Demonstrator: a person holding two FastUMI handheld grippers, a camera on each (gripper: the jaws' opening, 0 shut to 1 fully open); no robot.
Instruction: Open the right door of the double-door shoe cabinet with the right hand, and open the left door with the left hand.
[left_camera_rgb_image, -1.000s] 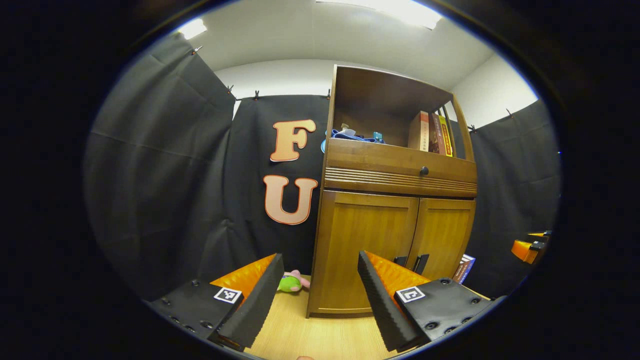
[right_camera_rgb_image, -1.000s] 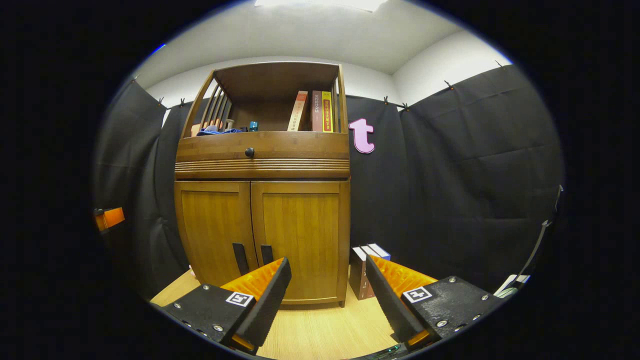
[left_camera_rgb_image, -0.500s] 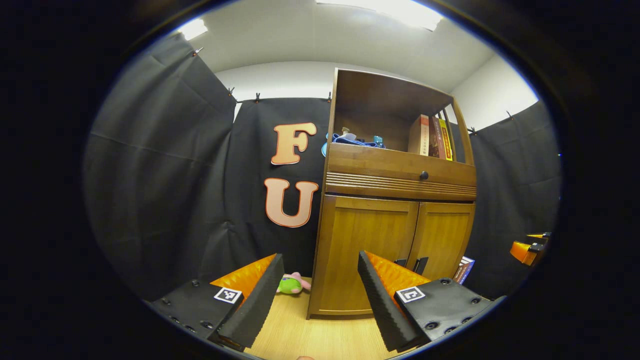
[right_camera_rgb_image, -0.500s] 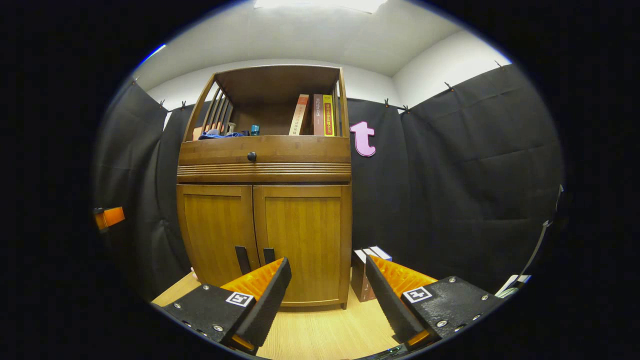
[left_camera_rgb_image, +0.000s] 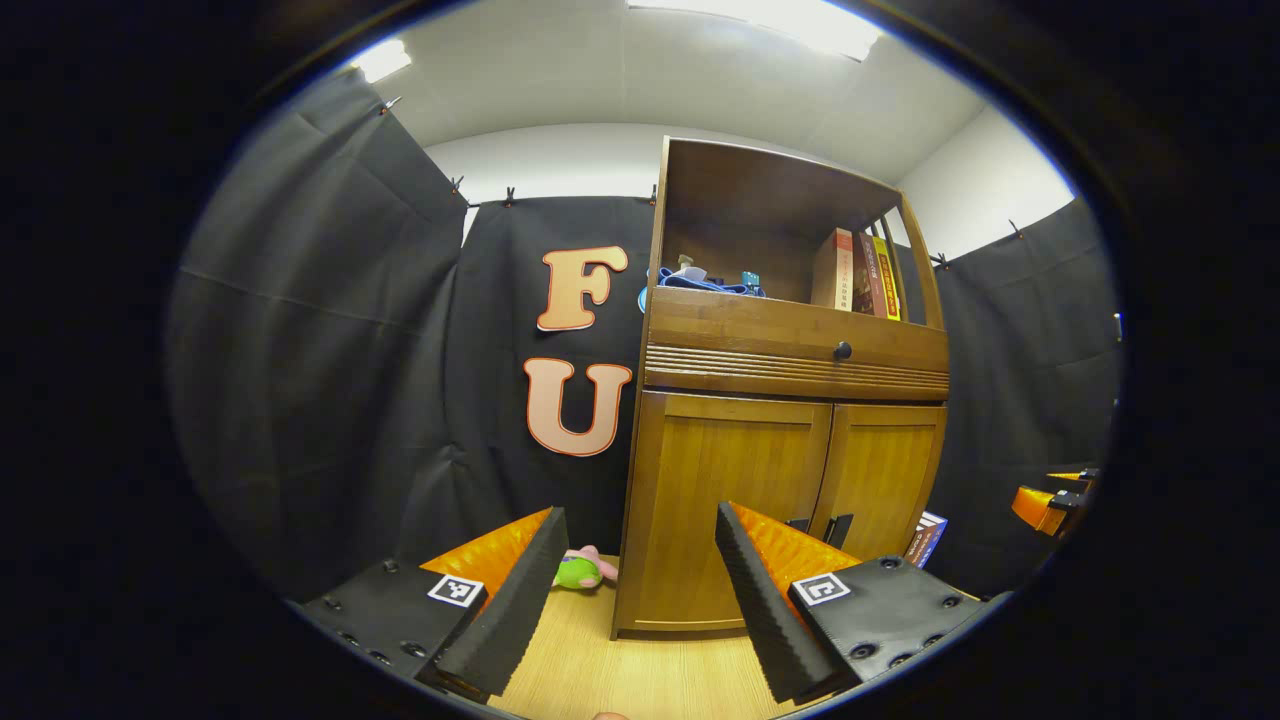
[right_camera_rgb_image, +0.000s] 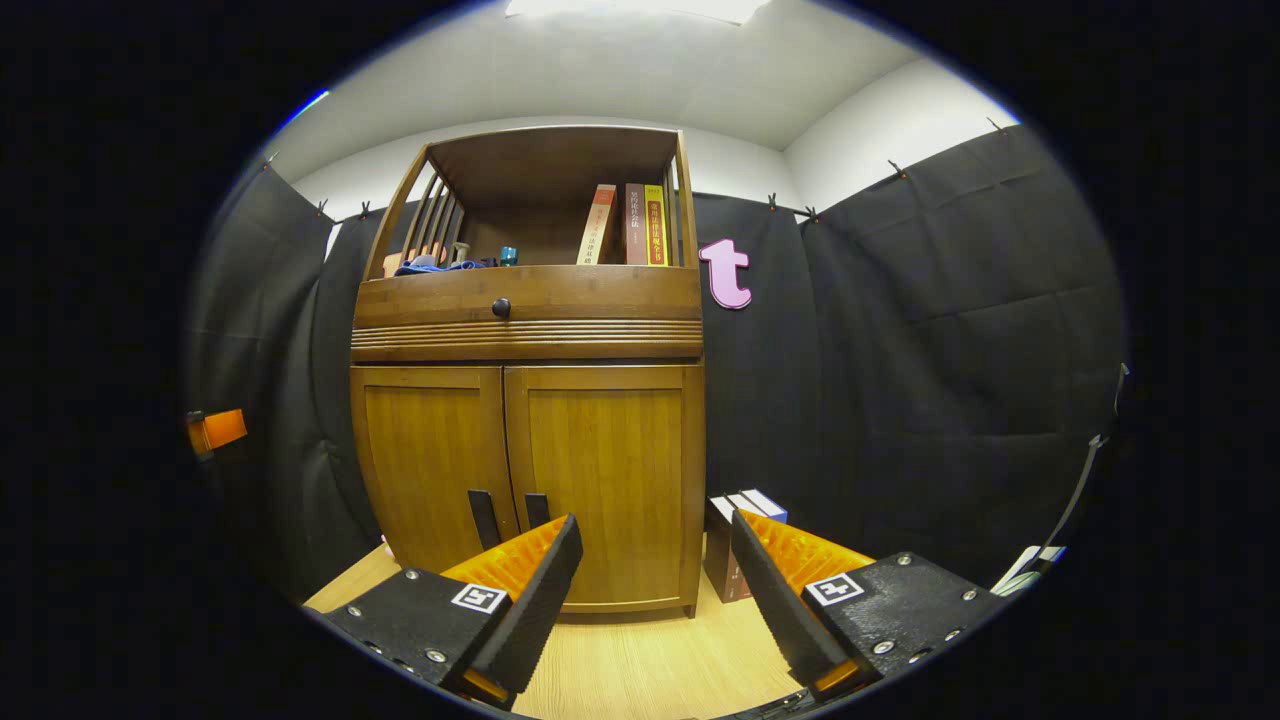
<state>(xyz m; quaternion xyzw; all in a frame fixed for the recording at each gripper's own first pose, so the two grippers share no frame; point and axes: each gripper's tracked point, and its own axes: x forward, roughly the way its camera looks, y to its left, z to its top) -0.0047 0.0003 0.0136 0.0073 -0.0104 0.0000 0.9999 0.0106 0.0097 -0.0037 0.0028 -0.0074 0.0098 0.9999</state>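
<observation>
Shoe cabinet (right_camera_rgb_image: 525, 400) doors both closed. Left gripper (left_camera_rgb_image: 635, 590) spread, empty, short of left door (left_camera_rgb_image: 725, 505). Right gripper (right_camera_rgb_image: 650, 595) spread, empty, short of right door (right_camera_rgb_image: 600, 470).

Not much to read here, honestly. The books (right_camera_rgb_image: 628, 224) at the right end of the cabinet's (right_camera_rgb_image: 527, 325) open shelf have print down their spines, but it's too small and blurry to make out. Same with the boxes (right_camera_rgb_image: 738, 540) on the floor at the cabinet's right side: some marking, nothing legible. Each gripper finger carries a little square black-and-white marker (right_camera_rgb_image: 479, 598), a pattern rather than text.
</observation>
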